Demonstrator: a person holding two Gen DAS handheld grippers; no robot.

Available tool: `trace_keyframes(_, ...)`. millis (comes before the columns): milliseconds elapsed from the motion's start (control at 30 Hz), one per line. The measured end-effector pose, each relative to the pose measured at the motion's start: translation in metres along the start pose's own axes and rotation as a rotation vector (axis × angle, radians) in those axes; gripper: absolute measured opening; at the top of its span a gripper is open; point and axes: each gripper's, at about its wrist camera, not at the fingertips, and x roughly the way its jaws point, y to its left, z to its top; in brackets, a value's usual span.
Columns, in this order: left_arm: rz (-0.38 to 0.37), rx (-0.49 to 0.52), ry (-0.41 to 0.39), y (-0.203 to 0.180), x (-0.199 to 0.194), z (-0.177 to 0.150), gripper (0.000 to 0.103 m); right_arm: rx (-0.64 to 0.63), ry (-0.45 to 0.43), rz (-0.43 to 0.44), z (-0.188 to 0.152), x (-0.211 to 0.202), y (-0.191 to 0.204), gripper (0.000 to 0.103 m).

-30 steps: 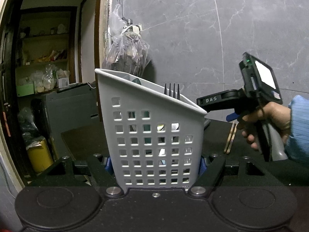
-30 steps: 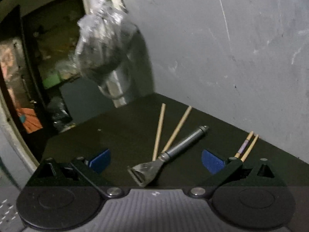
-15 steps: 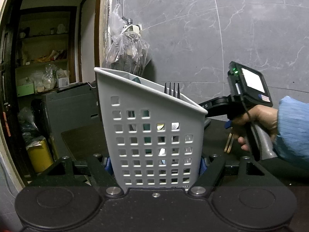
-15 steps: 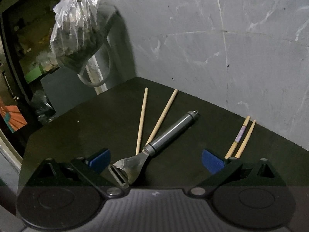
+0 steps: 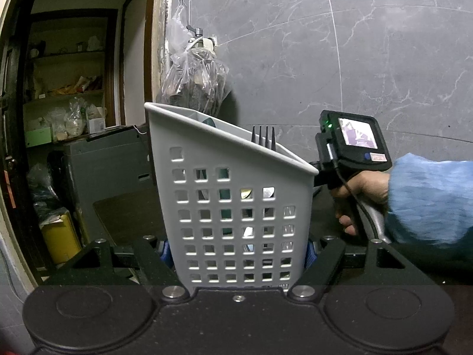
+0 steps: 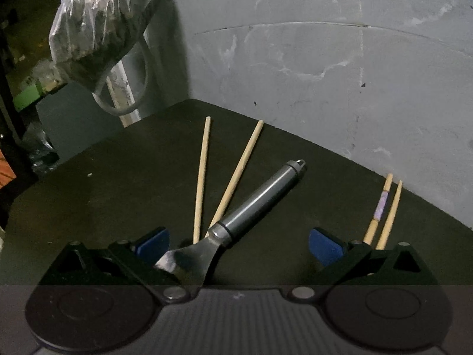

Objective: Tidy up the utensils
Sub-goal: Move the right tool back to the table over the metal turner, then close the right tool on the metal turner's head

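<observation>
Nearest the left wrist camera, the left gripper is clamped on a white perforated utensil caddy, its blue pads pressed against the caddy's two lower sides while the caddy stands upright on the dark countertop. Fork tines stick up above the sloping rim, and through the square holes other utensils show as glints, too hidden to name. Just right of the caddy a hand in a blue sleeve grips the handle of the other tool, whose small lit screen faces this camera. Behind hang a clear plastic bag from a wall hook, the grey marbled tile wall and, far left, a doorway onto cluttered shelves. In the right wrist view the right gripper stands released — its blue pads are wide apart and press on nothing. Between them, at the near edge, lies the flared head of a metal peeler, its cylindrical handle running up and to the right across the counter; whether the head touches the left finger I cannot tell. Two plain wooden chopsticks lie beside it, fanned apart, their near ends under or beside the peeler's head. Farther right, near the right finger, a second pair of chopsticks lies close together — one has a pale purple band.
</observation>
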Motion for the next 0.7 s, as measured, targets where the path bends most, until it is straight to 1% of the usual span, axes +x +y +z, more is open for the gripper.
trace_keyframes(133, -0.002, -0.001, 0.000, 0.000, 0.000, 0.000, 0.077, -0.043, -0.013, -0.034, -0.001, 0.005, 0.005, 0.101)
trace_keyframes(267, -0.004, -0.003, 0.001, 0.000, 0.000, 0.000, 0.077, -0.067, -0.013, -0.036, -0.003, 0.003, 0.005, 0.098)
trace_keyframes(333, -0.004, -0.002, 0.001, 0.000, 0.000, 0.000, 0.077, -0.077, -0.016, -0.027, -0.006, -0.001, 0.004, 0.093)
trace_keyframes(467, -0.006, -0.005, 0.002, 0.001, 0.002, 0.000, 0.077, -0.093, -0.009, 0.017, -0.012, -0.014, -0.002, 0.085)
trace_keyframes(567, -0.007, -0.006, 0.002, 0.001, 0.002, 0.000, 0.077, -0.091, -0.004, 0.059, -0.017, -0.026, -0.010, 0.073)
trace_keyframes(600, -0.007, -0.006, 0.003, 0.001, 0.002, 0.000, 0.077, -0.092, -0.005, 0.072, -0.018, -0.030, -0.013, 0.067)
trace_keyframes(633, -0.007, -0.006, 0.003, 0.001, 0.002, 0.000, 0.076, -0.092, -0.004, 0.085, -0.019, -0.033, -0.016, 0.059)
trace_keyframes(667, -0.007, -0.007, 0.003, 0.001, 0.002, 0.000, 0.076, -0.089, -0.003, 0.096, -0.020, -0.035, -0.018, 0.054)
trace_keyframes(700, -0.007, -0.008, 0.003, 0.002, 0.002, 0.000, 0.076, -0.088, -0.003, 0.104, -0.021, -0.037, -0.020, 0.046)
